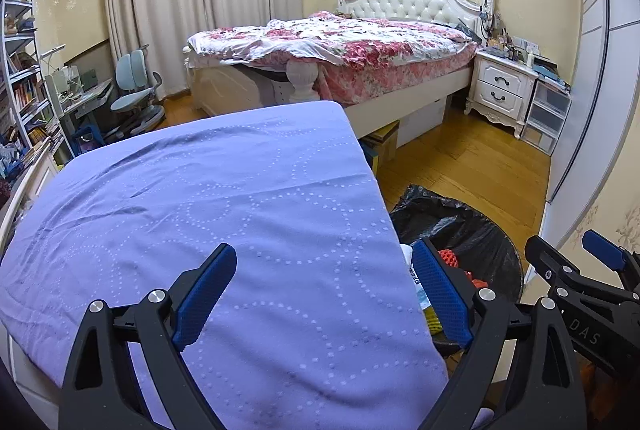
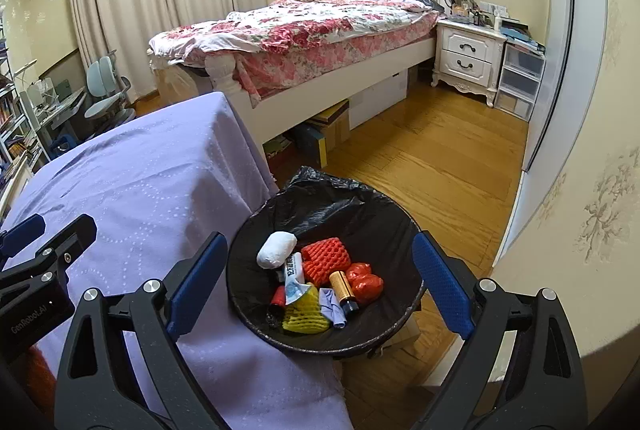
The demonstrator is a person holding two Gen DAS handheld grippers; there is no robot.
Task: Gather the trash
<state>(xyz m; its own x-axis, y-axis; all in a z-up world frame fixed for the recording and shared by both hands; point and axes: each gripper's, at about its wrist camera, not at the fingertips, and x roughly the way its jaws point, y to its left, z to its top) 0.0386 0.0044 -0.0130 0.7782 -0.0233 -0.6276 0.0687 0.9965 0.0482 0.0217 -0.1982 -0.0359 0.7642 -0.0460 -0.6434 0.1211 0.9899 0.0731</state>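
A round bin lined with a black bag (image 2: 340, 205) stands on the floor beside a table under a purple cloth (image 2: 160, 189). Inside lie a white wad (image 2: 276, 250), a red foam net (image 2: 326, 258), a yellow foam net (image 2: 304, 322), a battery (image 2: 344, 290) and other scraps. My right gripper (image 2: 320, 286) hangs open above the bin, nothing between its fingers. My left gripper (image 1: 324, 298) is open over the cloth's (image 1: 200, 209) right edge, empty. The bin (image 1: 460, 226) shows partly behind its right finger. Each gripper appears at the edge of the other's view.
A bed with a floral cover (image 2: 300, 29) stands beyond the table, boxes under it. A white nightstand (image 2: 468, 57) and plastic drawers (image 2: 520, 81) stand by the wall at right. A desk, chair (image 1: 136, 89) and bookshelves (image 1: 24, 89) fill the left side. Wooden floor (image 2: 432, 157) lies right of the bin.
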